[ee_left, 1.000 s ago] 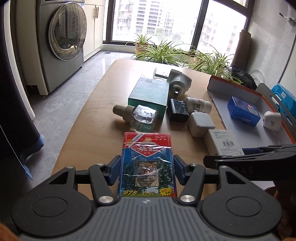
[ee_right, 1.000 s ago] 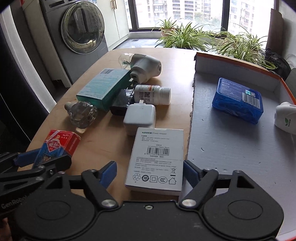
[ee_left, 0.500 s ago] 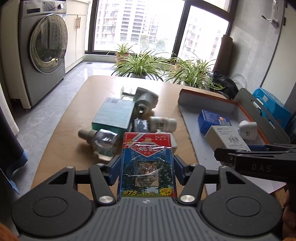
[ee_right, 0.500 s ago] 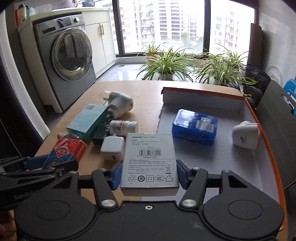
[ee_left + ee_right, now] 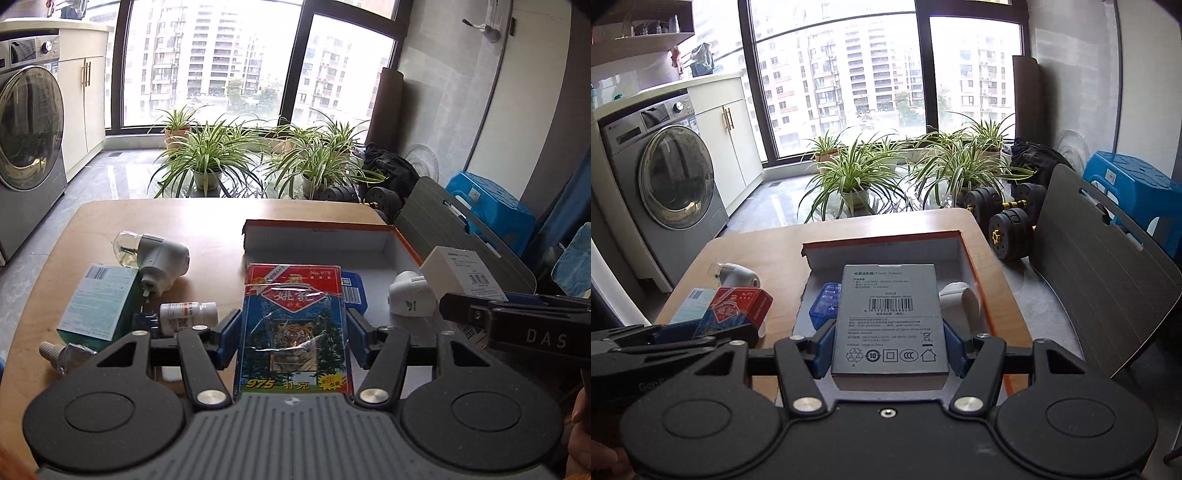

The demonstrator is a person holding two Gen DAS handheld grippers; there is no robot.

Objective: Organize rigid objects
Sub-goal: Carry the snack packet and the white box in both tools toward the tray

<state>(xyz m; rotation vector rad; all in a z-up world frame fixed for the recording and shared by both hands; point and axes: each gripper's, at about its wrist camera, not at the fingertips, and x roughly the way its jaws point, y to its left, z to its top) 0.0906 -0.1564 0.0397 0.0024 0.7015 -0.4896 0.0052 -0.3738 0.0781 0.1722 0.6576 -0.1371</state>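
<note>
So both hands are loaded at once; the card pack point(image 5: 294, 325), red and blue with a tiger on the front, sits dead centre of the left wrist view, and the grey adapter box point(image 5: 890, 321) sits dead centre of the right wrist view, barcode side up. My read is they're carried flat and face-up like that because the blue pads bite the long side edges, which is the narrow, stiff way across a carton; nothing to crush, nothing to swing.

Both look lifted clear of the table point(image 5: 218, 236) and lined up with the orange-rimmed tray point(image 5: 975, 266) in the middle of each frame; a blue box point(image 5: 354, 291) and a white plug-in thing point(image 5: 410, 299) already lie in it, so I'd guess that's the drop zone and these two go in next.

Fingers: left gripper point(image 5: 294, 334) is part-way apart, with its pads pressed on both sides of the pack, no gap showing; right gripper point(image 5: 889, 347) is the same story, pads tight on the adapter box's flanks. In the right wrist view the left one pokes in at lower left with the pack.

Left over at centre left of the left wrist view: a teal carton point(image 5: 98, 302), a white pill bottle point(image 5: 186, 312), another white plug-in unit point(image 5: 159, 254), plus a clear glass bottle point(image 5: 64, 356) half hidden behind the finger.
</note>
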